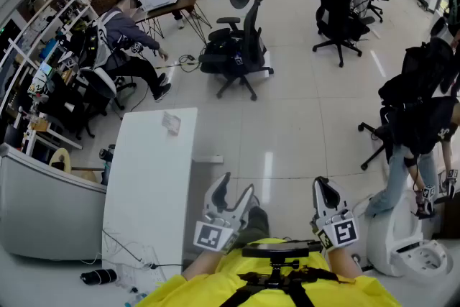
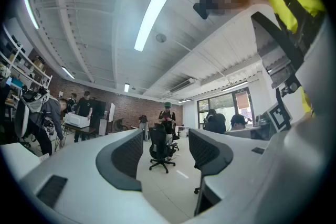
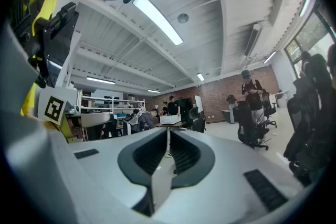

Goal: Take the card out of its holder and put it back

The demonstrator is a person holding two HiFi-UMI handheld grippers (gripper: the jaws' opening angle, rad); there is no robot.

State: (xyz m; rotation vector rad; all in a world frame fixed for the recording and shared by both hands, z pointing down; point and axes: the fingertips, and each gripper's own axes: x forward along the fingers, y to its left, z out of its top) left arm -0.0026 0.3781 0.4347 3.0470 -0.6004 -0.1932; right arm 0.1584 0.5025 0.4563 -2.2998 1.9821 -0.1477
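In the head view a small clear card holder (image 1: pixel 170 123) lies near the far end of a long white table (image 1: pixel 147 190) on the left. Both grippers are held close to the person's chest, off the table and well short of the holder. My left gripper (image 1: pixel 236 188) points up and away with its jaws wide apart and nothing between them; the left gripper view shows only the room past its dark pads (image 2: pixel 122 161). My right gripper (image 1: pixel 325 189) has its jaws drawn together to a thin slit, with nothing held. The right gripper (image 3: pixel 168 152) faces the open room.
A black office chair (image 1: pixel 241 47) stands on the pale floor beyond the table. Cables (image 1: pixel 126 255) and a dark cylinder (image 1: pixel 98 275) lie at the table's near end. A white rounded unit (image 1: pixel 406 244) and a standing person (image 1: pixel 413 147) are at the right. Seated people and shelves fill the far left.
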